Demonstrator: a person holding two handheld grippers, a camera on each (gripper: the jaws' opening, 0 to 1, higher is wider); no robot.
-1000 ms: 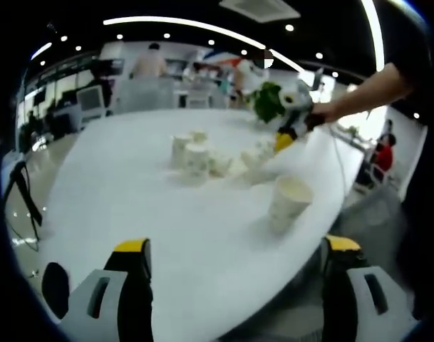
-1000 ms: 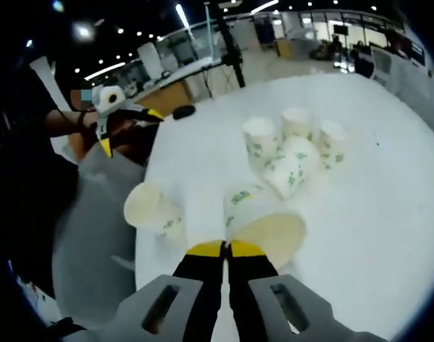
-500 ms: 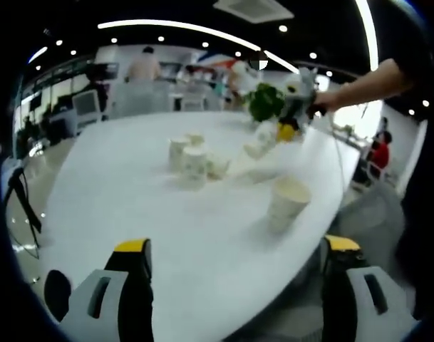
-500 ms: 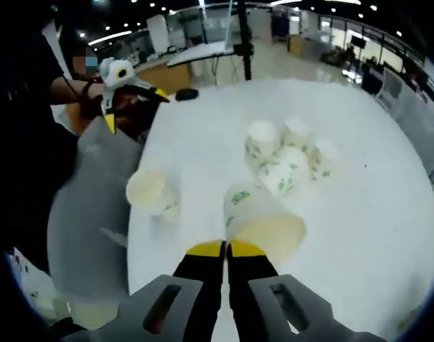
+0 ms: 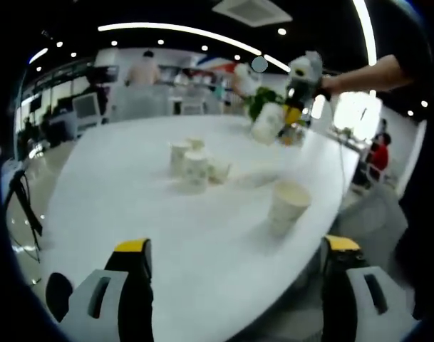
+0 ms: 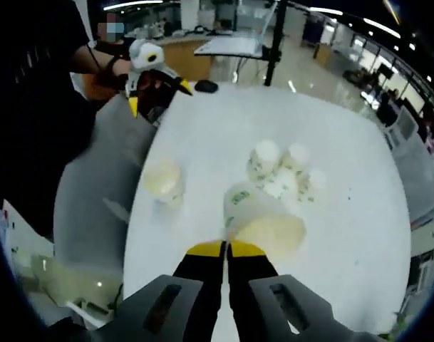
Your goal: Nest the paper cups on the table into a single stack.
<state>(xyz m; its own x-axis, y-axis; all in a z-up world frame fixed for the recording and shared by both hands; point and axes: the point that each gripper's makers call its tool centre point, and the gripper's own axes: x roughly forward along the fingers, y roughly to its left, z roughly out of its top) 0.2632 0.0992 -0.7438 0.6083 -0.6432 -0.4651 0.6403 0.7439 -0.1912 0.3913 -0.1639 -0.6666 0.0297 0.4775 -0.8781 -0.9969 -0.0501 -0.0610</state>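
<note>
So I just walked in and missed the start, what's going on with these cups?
A person is gathering paper cups with a handheld tool in each hand. The right tool is shut on a cup, held up above the white table. The left tool is open and holds nothing. A single upright cup stands near the table edge, and a cluster of cups sits mid-table, not yet stacked.

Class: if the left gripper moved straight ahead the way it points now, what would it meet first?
Probably the white table just beyond its open jaws. Farther on stands the group of cups; depth is hard to judge.
</note>
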